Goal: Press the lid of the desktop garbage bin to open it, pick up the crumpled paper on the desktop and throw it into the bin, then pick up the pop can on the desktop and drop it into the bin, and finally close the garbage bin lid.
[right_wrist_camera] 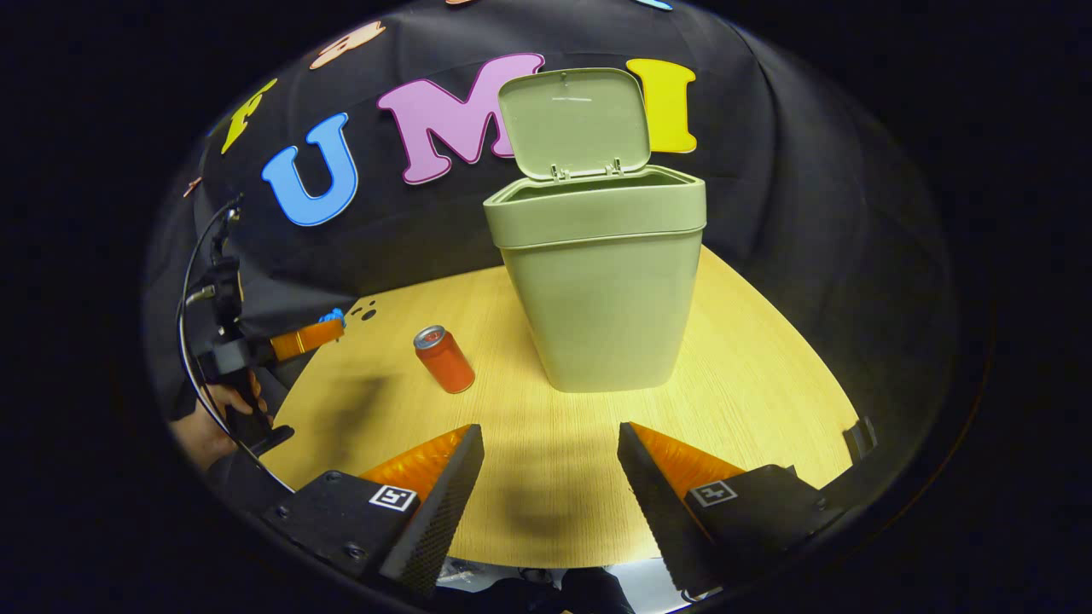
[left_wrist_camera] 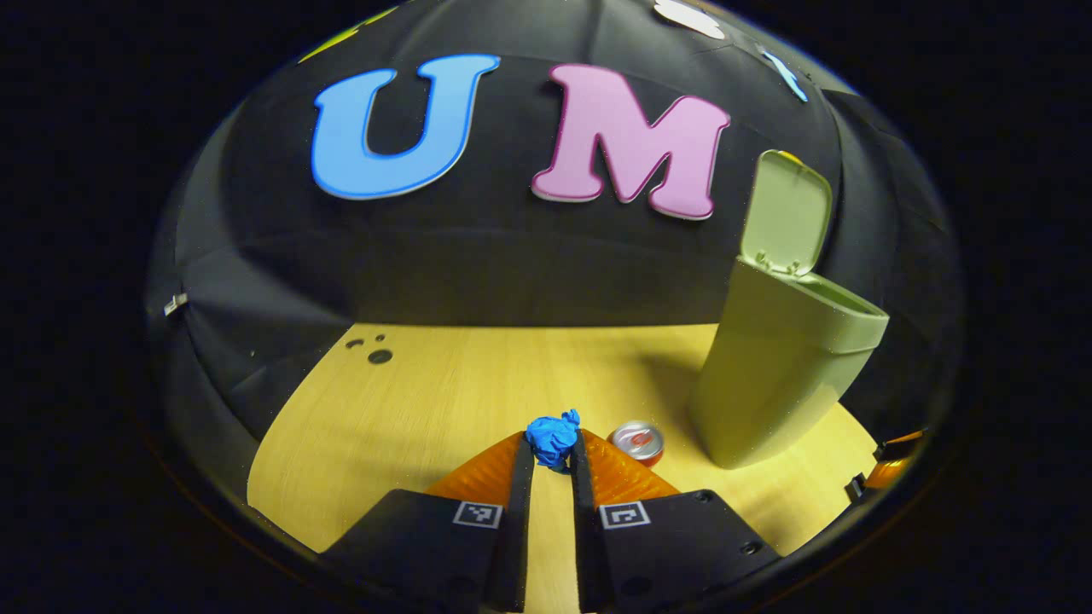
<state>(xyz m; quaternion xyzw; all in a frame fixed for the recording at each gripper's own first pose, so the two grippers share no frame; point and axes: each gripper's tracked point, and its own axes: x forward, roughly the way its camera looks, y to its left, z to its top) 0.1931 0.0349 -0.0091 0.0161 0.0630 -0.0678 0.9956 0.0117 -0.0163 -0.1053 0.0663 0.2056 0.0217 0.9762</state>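
A blue crumpled paper (left_wrist_camera: 553,438) is pinched between the tips of my left gripper (left_wrist_camera: 553,456), held above the wooden desktop (left_wrist_camera: 426,401). Just right of it stands the red pop can (left_wrist_camera: 637,442), and farther right the green garbage bin (left_wrist_camera: 781,375) with its lid (left_wrist_camera: 789,213) tipped up. In the right gripper view the bin (right_wrist_camera: 601,290) stands ahead with the lid (right_wrist_camera: 573,121) raised, and the can (right_wrist_camera: 444,359) is upright to its left. My right gripper (right_wrist_camera: 550,443) hangs open over the desktop (right_wrist_camera: 751,384), nothing between its fingers. At far left, the left gripper (right_wrist_camera: 328,328) carries the blue paper (right_wrist_camera: 333,317).
Several dark round holes (left_wrist_camera: 375,350) mark the desktop near the back wall. A hand (right_wrist_camera: 209,426) holds the left gripper's handle beside the table's left edge. The black cloth wall closes off the back and sides.
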